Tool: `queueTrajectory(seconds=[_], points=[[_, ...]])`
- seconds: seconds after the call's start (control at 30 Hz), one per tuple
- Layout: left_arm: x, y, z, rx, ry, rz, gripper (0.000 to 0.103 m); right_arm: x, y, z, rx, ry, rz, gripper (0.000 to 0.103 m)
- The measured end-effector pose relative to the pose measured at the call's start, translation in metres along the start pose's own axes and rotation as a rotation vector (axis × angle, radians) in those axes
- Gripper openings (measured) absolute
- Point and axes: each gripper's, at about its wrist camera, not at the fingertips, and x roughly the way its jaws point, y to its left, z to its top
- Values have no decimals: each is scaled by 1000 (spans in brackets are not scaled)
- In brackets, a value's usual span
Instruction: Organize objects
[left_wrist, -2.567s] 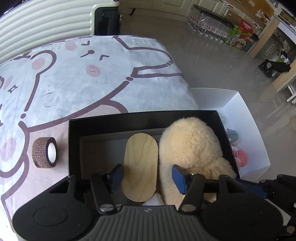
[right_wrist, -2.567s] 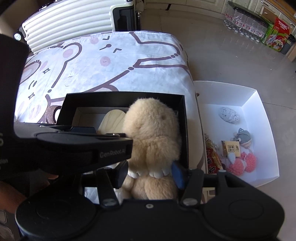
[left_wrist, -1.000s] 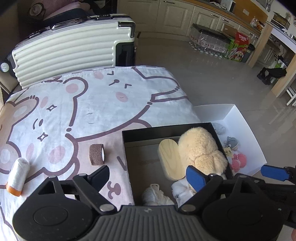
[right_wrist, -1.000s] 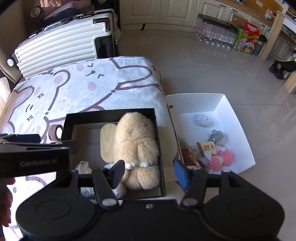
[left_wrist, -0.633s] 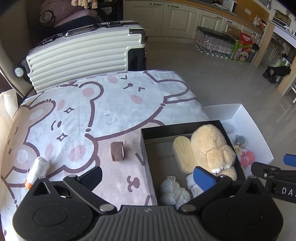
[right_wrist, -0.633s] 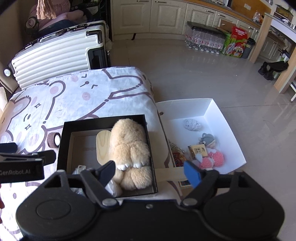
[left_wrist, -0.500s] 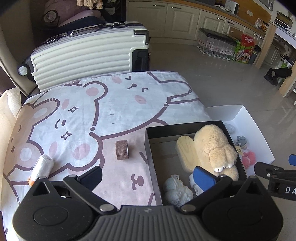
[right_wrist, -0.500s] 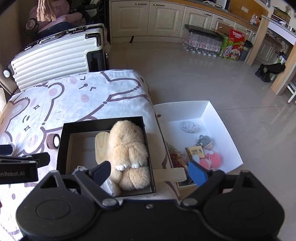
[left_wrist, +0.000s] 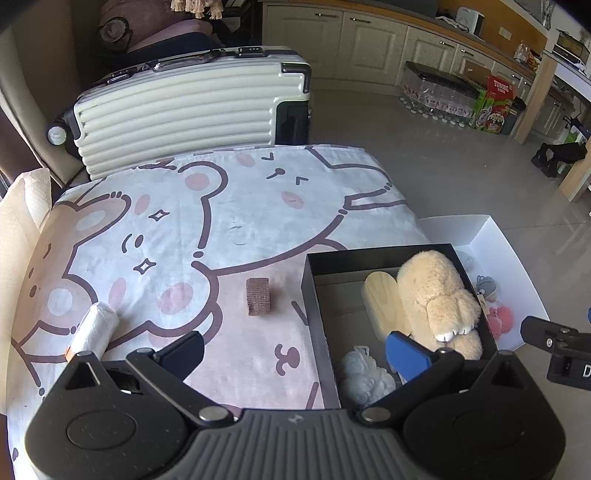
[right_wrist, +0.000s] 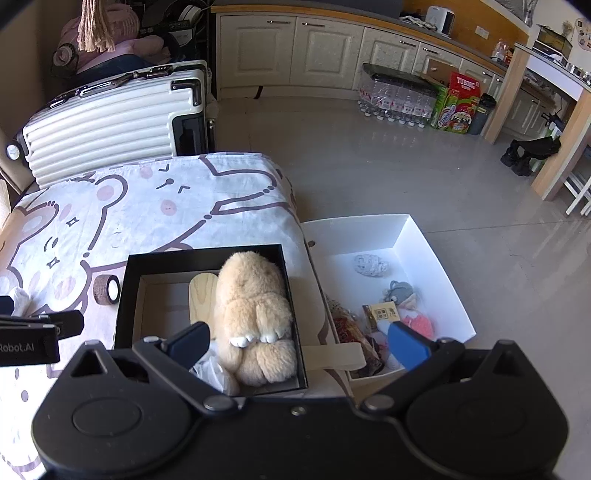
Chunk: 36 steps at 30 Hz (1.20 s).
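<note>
A black box (left_wrist: 314, 295) (right_wrist: 123, 306) sits on the bear-print cloth. In it lie a cream plush toy (left_wrist: 432, 291) (right_wrist: 251, 299), a pale wooden oval (left_wrist: 382, 299) (right_wrist: 201, 295) and a white fluffy bundle (left_wrist: 360, 373). My left gripper (left_wrist: 293, 350) hangs open above the box's near left corner, holding nothing. My right gripper (right_wrist: 299, 341) hovers over the box's near right side. Its jaws are opening, wide apart above the plush without touching it. A brown bandage roll (left_wrist: 258, 301) (right_wrist: 105, 290) and a white roll (left_wrist: 94, 328) lie on the cloth to the left.
A white tray (right_wrist: 406, 236) right of the bed holds several small toys and a little card box (right_wrist: 384, 314). A ribbed cream suitcase (left_wrist: 184, 110) stands behind the bed. Tiled floor stretches to the right, with kitchen cabinets beyond.
Both grippers have drawn back and up from the black box, and their jaws have spread wide. The plush toy stays lying in the box.
</note>
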Motion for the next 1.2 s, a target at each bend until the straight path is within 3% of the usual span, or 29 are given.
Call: queueTrajectory(seconds=[0.4, 1.2], points=[[1, 28, 1, -27, -11, 25, 103, 7, 15, 3, 7, -1, 18, 103], [-23, 131, -11, -115, -32, 125, 103, 6, 121, 18, -103, -17, 149, 103]])
